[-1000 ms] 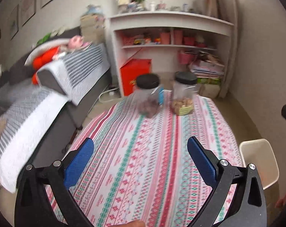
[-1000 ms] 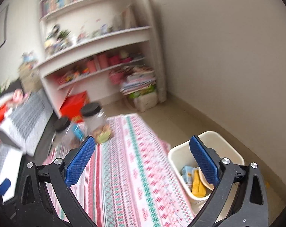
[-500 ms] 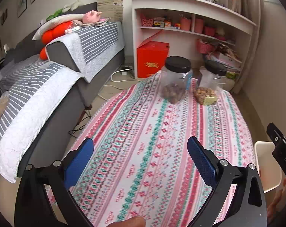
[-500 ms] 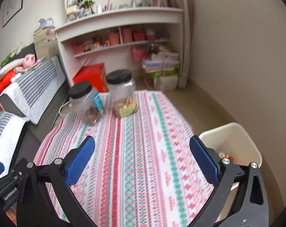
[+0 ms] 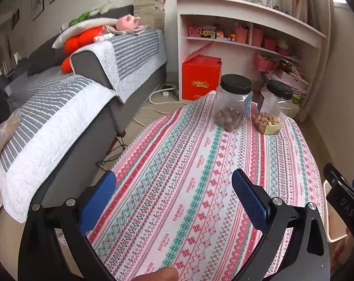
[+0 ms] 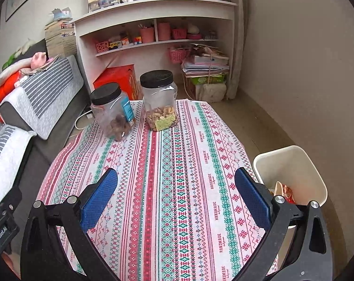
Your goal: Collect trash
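- Grippers are both hanging over the near end of a table (image 6: 184, 187) covered by a striped pink, red and green patterned cloth.
- Left gripper (image 5: 174, 199) is holding its blue-padded fingers (image 5: 97, 199) wide apart with nothing between them, only cloth showing in the gap.
- Right gripper (image 6: 177, 196) is likewise standing spread, its blue pads (image 6: 251, 196) holding nothing.
- Two clear jars with black lids are sitting side by side at the far end of the table: the left jar (image 6: 113, 114) is showing dark brown nuts and a blue label, and the right jar (image 6: 160, 100) is showing paler nuts with a green label.
- Off the table's right edge, a white trash bin (image 6: 301, 164) is standing on the floor just beside the right gripper's right finger.
- Trash is lying inside that bin: a red and cream wrapper (image 6: 284, 192) is showing near its bottom, partly hidden behind the gripper.
- Beyond the table, a white shelf unit (image 6: 153, 9) is standing against the far wall with a red box (image 6: 117, 79) at its foot.
- To the left, a grey sofa (image 5: 83, 107) is lying under striped covers.
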`<state>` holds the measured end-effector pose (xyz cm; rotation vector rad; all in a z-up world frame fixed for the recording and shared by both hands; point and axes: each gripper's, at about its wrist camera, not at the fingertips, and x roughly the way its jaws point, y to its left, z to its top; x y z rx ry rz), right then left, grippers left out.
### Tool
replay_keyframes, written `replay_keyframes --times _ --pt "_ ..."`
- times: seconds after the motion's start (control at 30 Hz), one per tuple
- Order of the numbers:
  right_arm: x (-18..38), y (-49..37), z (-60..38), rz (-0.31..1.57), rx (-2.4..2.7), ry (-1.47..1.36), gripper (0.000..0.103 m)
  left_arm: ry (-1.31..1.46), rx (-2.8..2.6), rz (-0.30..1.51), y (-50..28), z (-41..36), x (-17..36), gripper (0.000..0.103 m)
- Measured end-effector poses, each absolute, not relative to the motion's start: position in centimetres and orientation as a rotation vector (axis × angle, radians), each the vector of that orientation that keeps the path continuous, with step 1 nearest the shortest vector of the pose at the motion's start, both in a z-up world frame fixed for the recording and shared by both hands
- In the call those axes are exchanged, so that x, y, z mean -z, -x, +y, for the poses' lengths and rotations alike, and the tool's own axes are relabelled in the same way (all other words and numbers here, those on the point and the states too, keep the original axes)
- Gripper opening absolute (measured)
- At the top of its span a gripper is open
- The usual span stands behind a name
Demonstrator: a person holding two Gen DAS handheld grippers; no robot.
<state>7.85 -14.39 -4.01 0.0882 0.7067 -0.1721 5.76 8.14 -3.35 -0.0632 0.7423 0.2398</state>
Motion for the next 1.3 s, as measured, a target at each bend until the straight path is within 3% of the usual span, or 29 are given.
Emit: replay_keyframes --times 1.3 --pt "4.2 -8.3 -17.1 0.691 0.225 -0.046 0.096 0.068 -0.151 0.730 -8.0 4.4 3.7 0.096"
